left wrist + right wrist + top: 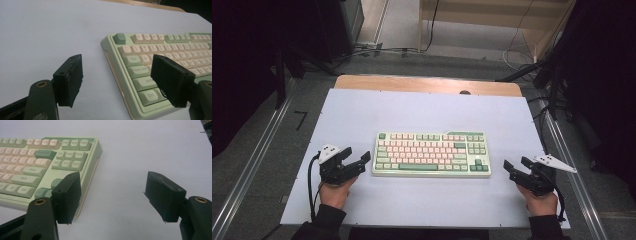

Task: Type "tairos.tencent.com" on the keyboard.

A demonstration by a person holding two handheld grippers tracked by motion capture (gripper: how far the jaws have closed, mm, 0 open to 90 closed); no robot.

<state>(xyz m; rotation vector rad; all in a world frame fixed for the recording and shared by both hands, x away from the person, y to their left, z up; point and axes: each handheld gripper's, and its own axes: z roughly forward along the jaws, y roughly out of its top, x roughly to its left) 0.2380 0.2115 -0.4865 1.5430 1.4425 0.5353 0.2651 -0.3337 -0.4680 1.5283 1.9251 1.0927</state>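
Keyboard (pixel 432 154) lies untouched on the desk (pixel 362 115); our left gripper (pixel 360 161) and right gripper (pixel 516 165) flank it, fingers wide open and empty.

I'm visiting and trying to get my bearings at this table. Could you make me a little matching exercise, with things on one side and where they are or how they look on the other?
Things:
1. keyboard
2. left hand-held gripper
3. right hand-held gripper
4. white board

Descriptions:
A. open, off the keyboard's right end
B. green and pink keys, lying in the middle
C. covers the wooden table, under everything
D. open, at the keyboard's left end

Pairs: 1-B, 2-D, 3-A, 4-C
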